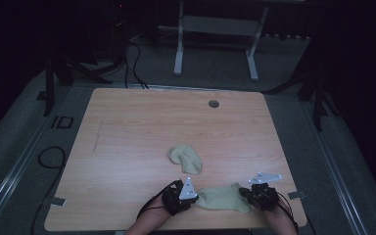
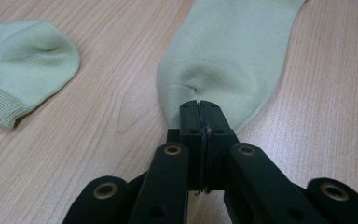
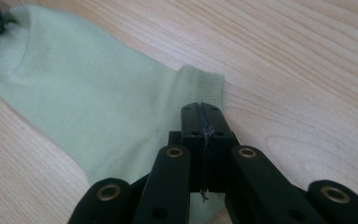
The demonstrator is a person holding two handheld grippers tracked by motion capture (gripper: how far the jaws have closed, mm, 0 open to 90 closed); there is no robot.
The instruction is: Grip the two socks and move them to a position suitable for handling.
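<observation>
I am pinching the near pale green knitted sock [image 1: 223, 198] at both ends as it lies flat by the near edge of the light wood-grain counter [image 1: 127, 127], my left gripper [image 2: 199, 103] with its jaws clamped together on the toe end and my right gripper [image 3: 201, 106] with its jaws clamped together on the ribbed cuff end. Farther out, the second pale green sock [image 1: 186, 158] is lying crumpled and apart near the counter's middle, so I am judging that pairing the two is yet to be done.
</observation>
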